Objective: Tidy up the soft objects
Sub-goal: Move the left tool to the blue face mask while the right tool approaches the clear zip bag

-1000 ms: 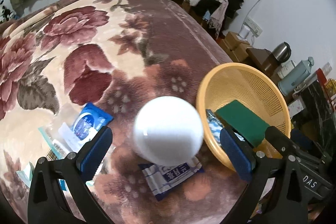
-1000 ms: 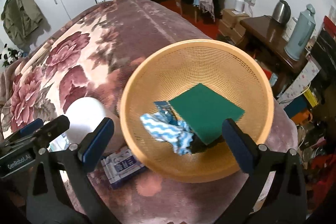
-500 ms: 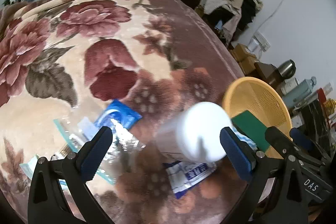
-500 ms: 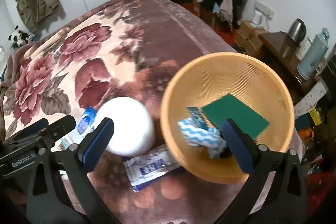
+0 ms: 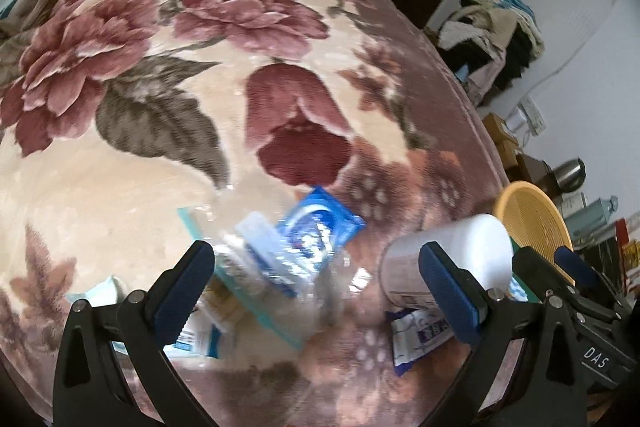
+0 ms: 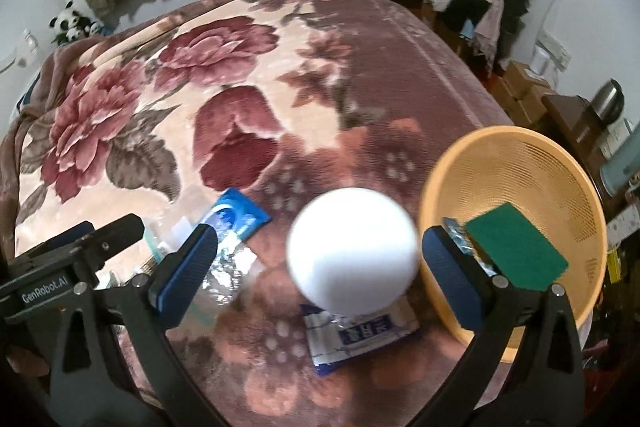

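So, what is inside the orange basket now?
In the orange basket lies a green sponge pad, and beside it a blue patterned item mostly hidden behind the right gripper's jaw. What lies under the pad is covered.

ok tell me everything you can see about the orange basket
The orange basket is a round, shallow bowl that looks like plastic, with fine mesh walls and a smooth solid rim. It sits at the right edge of the floral blanket, tipped so its opening faces the right wrist camera. Inside lie a flat green scouring pad and a blue-and-white patterned item, mostly hidden. The white cylindrical container stands just left of it; contact is unclear. In the left wrist view only its upper part shows.
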Available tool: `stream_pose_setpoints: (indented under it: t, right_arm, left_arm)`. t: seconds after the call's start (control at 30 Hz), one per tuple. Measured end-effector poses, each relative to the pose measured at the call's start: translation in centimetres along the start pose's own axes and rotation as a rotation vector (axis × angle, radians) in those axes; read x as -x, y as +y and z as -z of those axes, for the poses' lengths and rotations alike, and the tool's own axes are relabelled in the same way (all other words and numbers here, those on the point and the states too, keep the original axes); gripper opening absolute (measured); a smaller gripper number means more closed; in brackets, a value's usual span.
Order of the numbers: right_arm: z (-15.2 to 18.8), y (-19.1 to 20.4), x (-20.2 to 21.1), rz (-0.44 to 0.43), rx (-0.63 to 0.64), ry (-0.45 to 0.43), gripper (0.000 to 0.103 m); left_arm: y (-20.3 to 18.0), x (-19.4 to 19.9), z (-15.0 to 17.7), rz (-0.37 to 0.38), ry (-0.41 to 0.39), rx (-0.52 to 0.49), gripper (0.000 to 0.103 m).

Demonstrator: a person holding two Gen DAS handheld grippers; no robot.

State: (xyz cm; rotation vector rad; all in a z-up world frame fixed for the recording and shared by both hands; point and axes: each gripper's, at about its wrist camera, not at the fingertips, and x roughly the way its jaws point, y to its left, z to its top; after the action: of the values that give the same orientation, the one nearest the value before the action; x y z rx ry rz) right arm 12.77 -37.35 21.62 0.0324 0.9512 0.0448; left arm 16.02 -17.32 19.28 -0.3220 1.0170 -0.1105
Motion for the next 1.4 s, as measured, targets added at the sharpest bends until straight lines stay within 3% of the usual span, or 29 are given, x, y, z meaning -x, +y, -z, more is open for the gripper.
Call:
stream_pose_setpoints:
  t: [0.5,0.73,1.13,1.4]
  right_arm:
    - [-0.3,8.9,-3.6,-0.098,0.191,0.051,0.103]
    - [1.1,12.6,-8.5,-0.148,0.279,0.162,0.103]
    - [1.5,12.8,-16.6,-0.208,0.257,0.274,0.103]
    - [4.2,14.7,-15.5,-0.308,0.326,0.292,0.103]
  left_arm:
    - [10.0,-0.5,1.4,-0.068,0.029,0.168,0.102]
    - [14.8,-1.1,3.0,-0.110,0.048,0.263,0.102]
    - [21.6,-0.5,6.8,-0.168,0.054,0.426,0.102]
    - [23.1,-2.1,9.1,-0.177,0.100,0.482,0.102]
